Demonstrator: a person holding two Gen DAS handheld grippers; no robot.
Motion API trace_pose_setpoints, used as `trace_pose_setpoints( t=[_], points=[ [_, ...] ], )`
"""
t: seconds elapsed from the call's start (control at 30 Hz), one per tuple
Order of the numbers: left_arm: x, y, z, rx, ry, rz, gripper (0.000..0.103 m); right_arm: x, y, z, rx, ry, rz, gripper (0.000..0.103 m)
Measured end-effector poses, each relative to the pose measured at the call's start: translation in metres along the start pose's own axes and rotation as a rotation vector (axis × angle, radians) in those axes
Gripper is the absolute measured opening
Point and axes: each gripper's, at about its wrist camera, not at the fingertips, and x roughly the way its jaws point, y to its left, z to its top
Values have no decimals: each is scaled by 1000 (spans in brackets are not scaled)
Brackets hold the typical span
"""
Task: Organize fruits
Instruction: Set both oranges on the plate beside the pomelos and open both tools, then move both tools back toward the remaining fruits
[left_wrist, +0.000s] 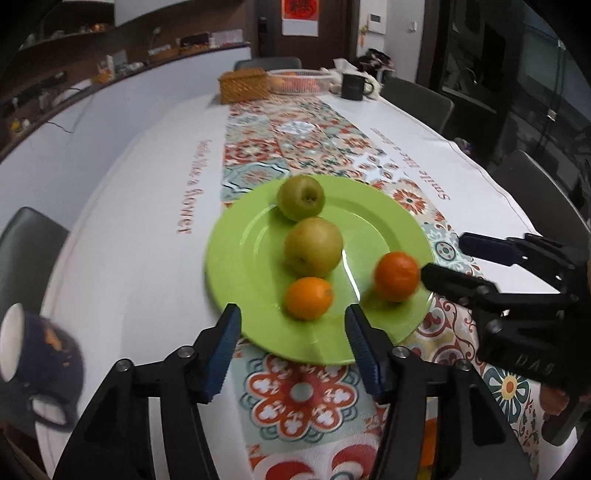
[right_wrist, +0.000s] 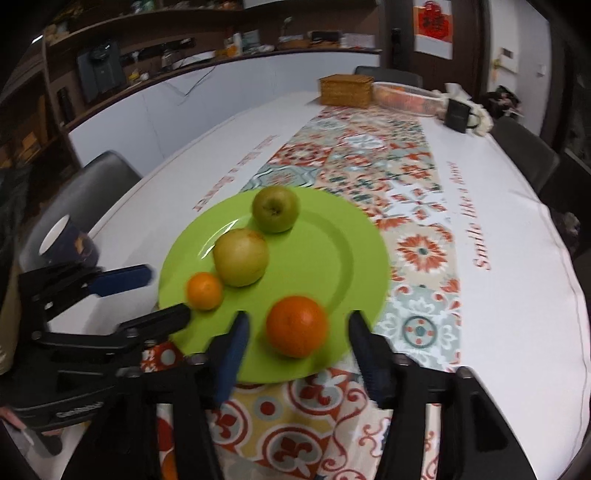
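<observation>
At 9 o'clock from the plate a dark mug (left_wrist: 38, 363) sits out of the way on the white cloth. The green plate (left_wrist: 236, 258) is the home for the fruit. The left gripper (left_wrist: 293, 326) is wide and holds nothing. The small orange (left_wrist: 308, 297) sits just in front of it, at 6 o'clock on the plate. Two green apples (left_wrist: 313, 246) (left_wrist: 301, 196) line up behind, toward 12 o'clock, so each keeps its spot. At 4 o'clock sits the big orange (left_wrist: 396, 275). The right gripper (right_wrist: 298, 328) is wide around it, not squeezing. I think it just let go, or is about to grab.
</observation>
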Motion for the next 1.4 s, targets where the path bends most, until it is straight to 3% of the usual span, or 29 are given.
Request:
trace_pose_setpoints(
  t=[0.13, 0.2, 0.3, 0.73, 1.03, 1.4],
  points=[
    [-25, 0, -8, -9, -34, 34, 63, -24, -2, -8, 14, -40, -51, 59],
    [-42, -3, -12, -6, -66, 55, 67, -38, -1, -12, 16, -61, -63, 68],
    [-65, -10, -19, 5, -103, 71, 72, -61, 3, -21, 2, -100, -73, 68],
    [-145, -30, -54, 12, -204, 118, 84, -134, 25, -55, -33, -195, -13, 73],
    [-162, -40, -87, -10, -177, 132, 87, -149, 37, -80, -94, -176, 21, 72],
    [-155, -46, -128, -18, -81, 129, 87, -140, 53, -114, -176, -79, 62, 73]
  ],
)
